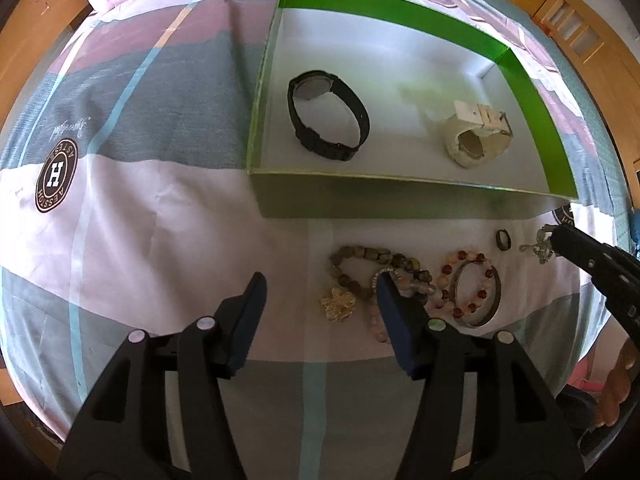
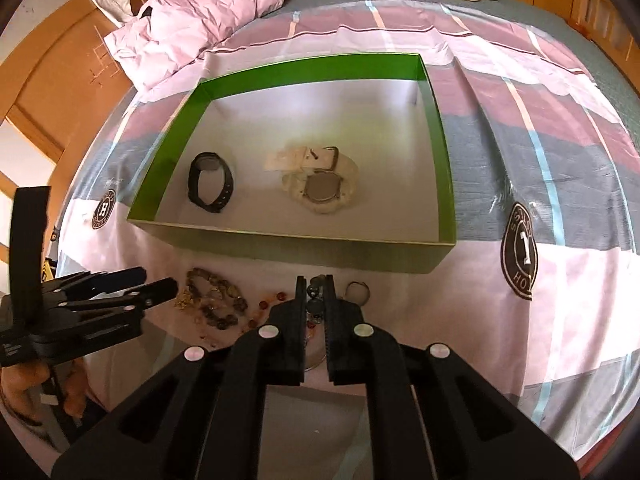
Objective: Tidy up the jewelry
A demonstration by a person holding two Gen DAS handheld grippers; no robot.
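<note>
Right gripper (image 2: pixel 314 286): closed on a small silvery beaded trinket (image 2: pixel 314 300).
Left gripper (image 1: pixel 320 292): open — empty, above the brown stone-bead bracelet (image 1: pixel 360 258).
Bedsheet: bracelets beside a dark ring (image 1: pixel 503 239).
Green cardboard box (image 1: pixel 400 196): holds black watch (image 1: pixel 328 114) — cream watch (image 1: pixel 474 138) apart.

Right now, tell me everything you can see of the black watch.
The black watch lies inside the green box, on its pale floor toward the left wall. Its strap looks like matte rubber or plastic, fastened into a closed oval loop. It rests on its side, the round case at the far end. Nothing but the floor touches it; the white watch lies well apart.
</note>
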